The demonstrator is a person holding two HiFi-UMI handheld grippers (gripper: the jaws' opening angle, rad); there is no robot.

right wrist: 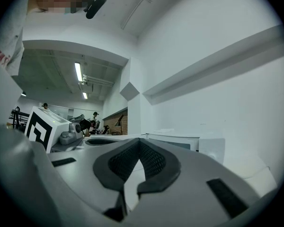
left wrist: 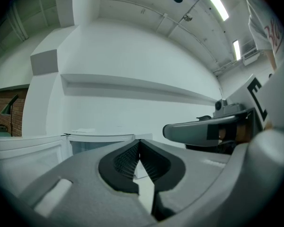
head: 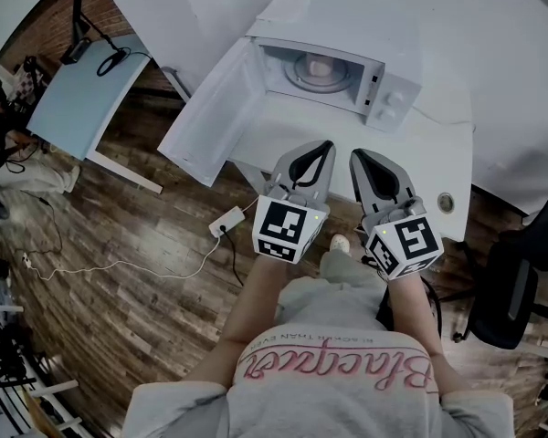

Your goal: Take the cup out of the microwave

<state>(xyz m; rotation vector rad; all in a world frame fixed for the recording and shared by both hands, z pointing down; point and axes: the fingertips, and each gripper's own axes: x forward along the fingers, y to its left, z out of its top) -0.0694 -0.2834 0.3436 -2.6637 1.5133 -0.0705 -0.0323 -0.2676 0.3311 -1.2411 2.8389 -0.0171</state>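
1. Cup shows only as a small pale shape on the turntable, deep inside the microwave and well apart from your fingers.
2. Your left gripper has its fingers pressed together at the tips with nothing between them. Your right gripper looks the same: closed and empty.
3. You hold both side by side, level, and aimed at the open cavity. That lines you up well for a reach. Closed fingers cannot take a cup, though, so I judge one pair must spread before it goes in.
4. The door is swung fully out to your left, so the opening is free for a straight approach from the front.
5. The microwave stands on a white desk, and your grippers hang over its near edge.
6. Around you is a wooden floor with a power strip and a trailing cable. A pale blue second desk stands far left and a black chair on the right.
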